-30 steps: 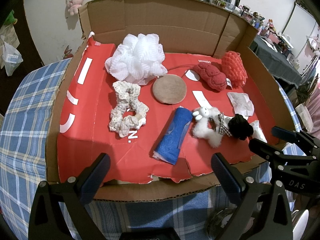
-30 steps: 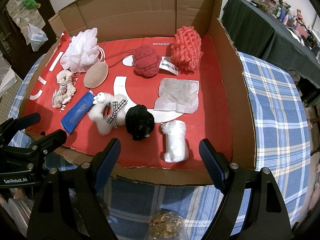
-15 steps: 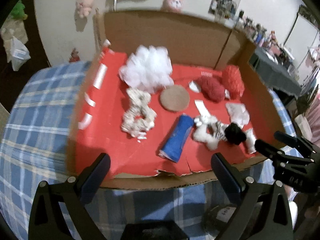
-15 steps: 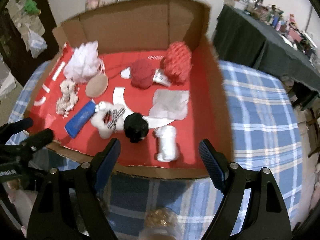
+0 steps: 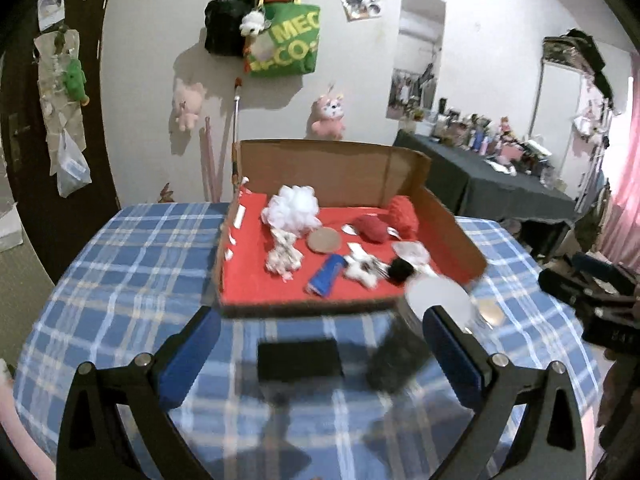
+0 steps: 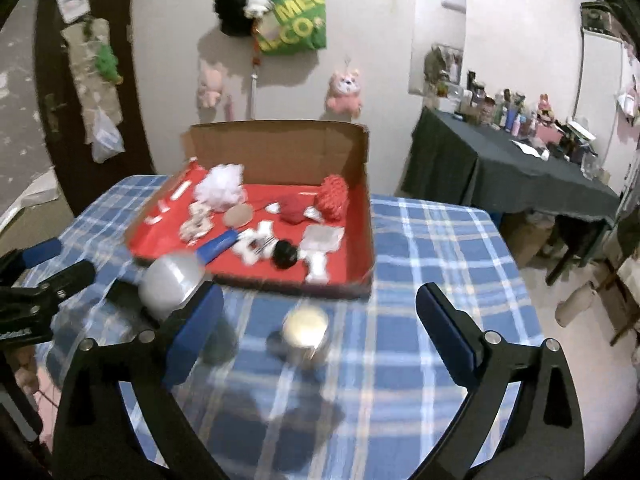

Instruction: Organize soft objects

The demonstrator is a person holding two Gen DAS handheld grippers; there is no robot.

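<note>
On the plaid table (image 5: 132, 264) sits one cardboard box (image 5: 332, 164) with a red floor, holding ten soft things: one white puff (image 5: 292, 208), one lace scrunchie (image 5: 282, 256), one tan pad (image 5: 325, 239), one blue roll (image 5: 326, 276), one white plush (image 5: 362, 270), one black pompom (image 5: 400, 270), one dark red knit (image 5: 370, 226), one coral mesh ball (image 5: 402, 212), one flat white sachet (image 6: 323, 236) and one white roll (image 6: 317, 266). Behind stands a white wall with a green bag (image 5: 286, 40) and two pink plushes; a dark-draped table (image 6: 504, 172) fills the right. Before the box lie a black slab (image 5: 300, 360), a silver lid (image 6: 172, 284) and a jar (image 6: 306, 330), all blurred. The left gripper (image 5: 320, 354) gapes empty. The right gripper (image 6: 316, 334) has just been opening; nothing is between its jaws.
</note>
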